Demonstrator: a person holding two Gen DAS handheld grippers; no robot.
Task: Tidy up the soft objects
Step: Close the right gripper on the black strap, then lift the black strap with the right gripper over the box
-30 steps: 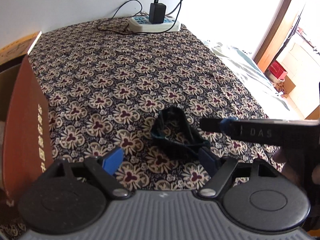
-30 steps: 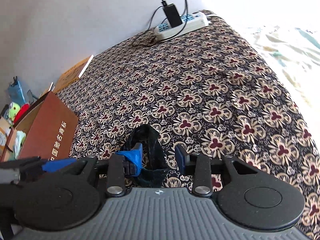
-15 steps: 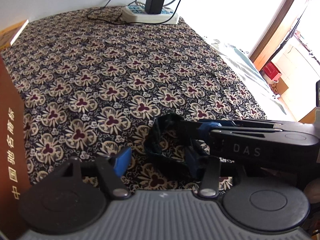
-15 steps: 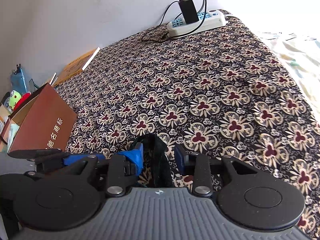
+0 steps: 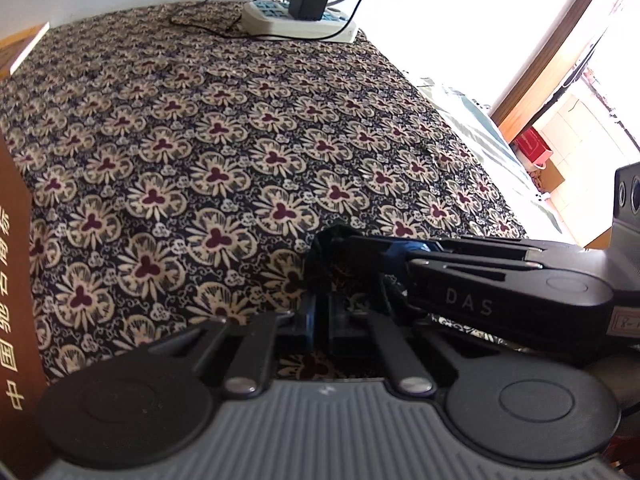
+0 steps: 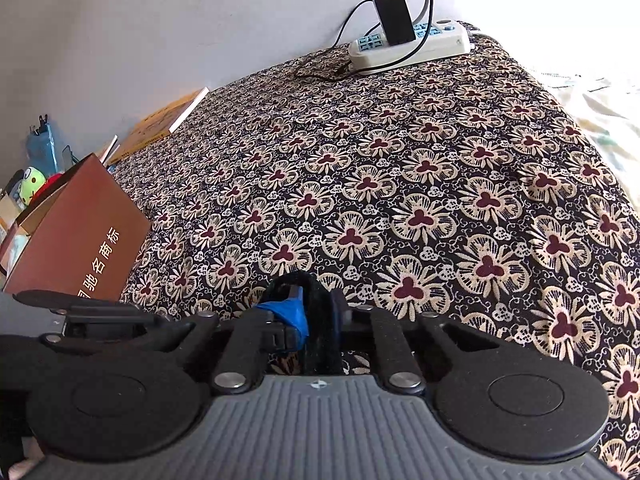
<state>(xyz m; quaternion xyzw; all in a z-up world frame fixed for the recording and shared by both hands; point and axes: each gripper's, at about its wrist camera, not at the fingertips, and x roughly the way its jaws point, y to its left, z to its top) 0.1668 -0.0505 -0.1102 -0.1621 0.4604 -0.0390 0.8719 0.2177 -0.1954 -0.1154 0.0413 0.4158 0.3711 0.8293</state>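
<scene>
Black fabric band (image 5: 320, 252) now clamped by both grippers, left (image 5: 318, 316) and right (image 6: 318, 320); jaws just closed.

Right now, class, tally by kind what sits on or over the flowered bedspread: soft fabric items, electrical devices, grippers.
Soft fabric items: 1 (dark fabric band)
Electrical devices: 2 (white power strip, black plug-in charger)
Grippers: 2 (left gripper, right gripper, both shut on the band)
Total: 5

My left gripper (image 5: 320, 316) angled downward, jaws just closed on the dark fabric band (image 5: 324, 248), my right gripper (image 6: 318, 320) alongside on the right, likewise just clamped on it, tips nearly meeting
</scene>
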